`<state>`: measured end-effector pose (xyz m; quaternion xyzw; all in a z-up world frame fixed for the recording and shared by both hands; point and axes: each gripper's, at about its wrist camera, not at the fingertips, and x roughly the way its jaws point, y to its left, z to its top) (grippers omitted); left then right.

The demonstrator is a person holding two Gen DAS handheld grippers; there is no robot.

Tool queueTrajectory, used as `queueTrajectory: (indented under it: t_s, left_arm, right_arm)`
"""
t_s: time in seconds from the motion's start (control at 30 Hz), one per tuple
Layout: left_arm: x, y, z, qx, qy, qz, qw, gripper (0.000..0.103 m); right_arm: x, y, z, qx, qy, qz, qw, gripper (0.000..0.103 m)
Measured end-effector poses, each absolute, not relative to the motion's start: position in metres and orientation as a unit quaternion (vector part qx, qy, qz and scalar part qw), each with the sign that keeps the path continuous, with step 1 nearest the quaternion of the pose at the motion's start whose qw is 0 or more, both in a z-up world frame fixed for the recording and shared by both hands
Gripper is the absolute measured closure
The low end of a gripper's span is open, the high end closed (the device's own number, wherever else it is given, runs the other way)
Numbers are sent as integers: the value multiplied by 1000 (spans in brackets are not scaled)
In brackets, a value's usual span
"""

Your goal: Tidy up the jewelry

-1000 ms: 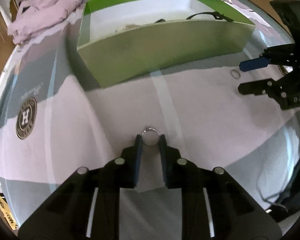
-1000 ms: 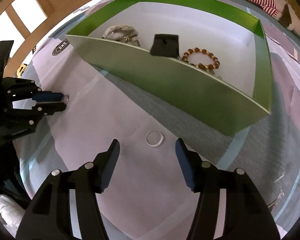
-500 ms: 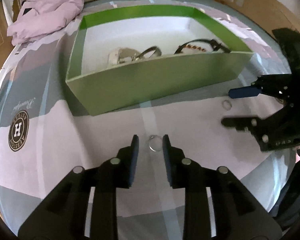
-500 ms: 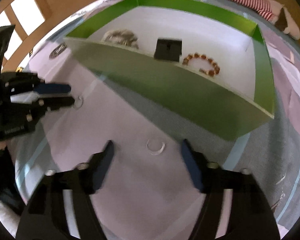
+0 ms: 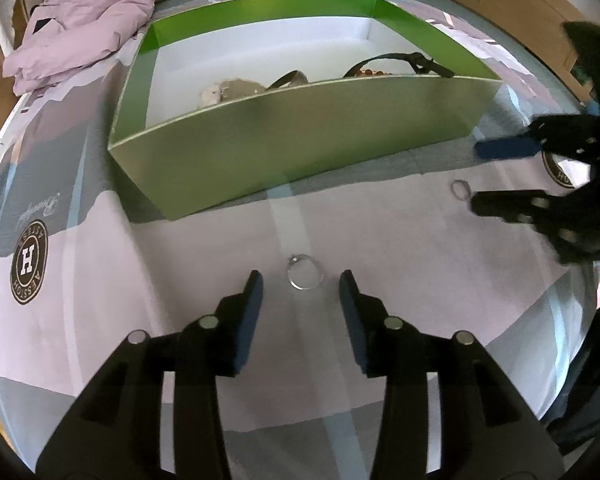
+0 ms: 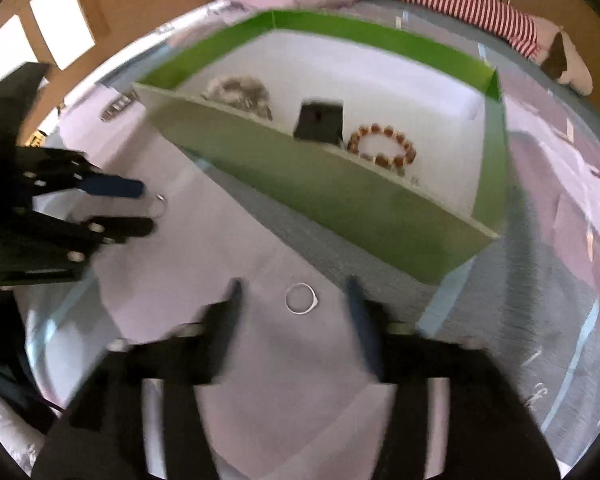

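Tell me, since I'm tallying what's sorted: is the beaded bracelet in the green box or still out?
In. The beaded bracelet lies on the white floor of the green box, beside a black card.

The green box sits across the upper middle of the patterned bedspread. Inside it, against the near wall, lie a grey fluffy item at the left, a black card in the middle, and a brown bead bracelet right of it. In front of the box, a white ring lies on the bedspread between the spread, blurred fingers of the right gripper. Left of the box, the left gripper hangs with its jaws parted beside a small silver ring.
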<state>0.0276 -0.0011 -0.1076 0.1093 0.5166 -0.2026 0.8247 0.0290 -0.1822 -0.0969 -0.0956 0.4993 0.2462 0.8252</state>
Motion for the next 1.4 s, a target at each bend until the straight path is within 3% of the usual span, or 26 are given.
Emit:
queueTrajectory:
  t_s: [0.13, 0.2, 0.27, 0.33, 0.37, 0.57, 0.9, 0.93, 1.0, 1.03, 1.13, 1.27, 1.4]
  left_arm:
    - [30, -12, -110, 119, 514, -205, 824, 63]
    - [32, -15, -111, 119, 513, -203, 825, 71]
    - [34, -15, -110, 116, 511, -200, 828, 85]
    - [35, -16, -110, 116, 509, -195, 831, 85]
    - [35, -17, -110, 118, 507, -192, 832, 85]
    - [33, -20, -109, 129, 499, -183, 837, 85]
    - [30, -23, -110, 136, 497, -181, 838, 85]
    - [30, -23, -110, 136, 496, -180, 838, 85]
    - [30, -23, -109, 134, 496, -180, 839, 85]
    - [29, -22, -108, 133, 496, -180, 839, 85]
    - [26, -20, -104, 137, 492, -177, 841, 83]
    - [23, -22, -104, 138, 491, -181, 841, 62]
    - [28, -23, -110, 142, 496, -177, 838, 59]
  right_arm:
    - [27, -183, -101, -105, 510, 249, 817, 43]
    - [31, -185, -110, -106, 522, 247, 809, 45]
    - [35, -166, -121, -111, 534, 240, 803, 58]
    - [35, -161, -121, -112, 528, 239, 808, 67]
    - [36, -159, -120, -106, 528, 242, 807, 79]
    - [40, -159, -118, -100, 522, 227, 816, 84]
    - [26, -162, -118, -111, 525, 244, 808, 81]
    - [22, -157, -117, -119, 520, 251, 808, 76]
    - [21, -157, -113, -122, 515, 251, 810, 46]
    - [23, -162, -108, -118, 507, 248, 817, 44]
    - [23, -178, -98, -100, 502, 257, 819, 44]
    - [21, -185, -100, -105, 508, 259, 815, 44]
    - [20, -168, -113, -120, 520, 269, 802, 44]
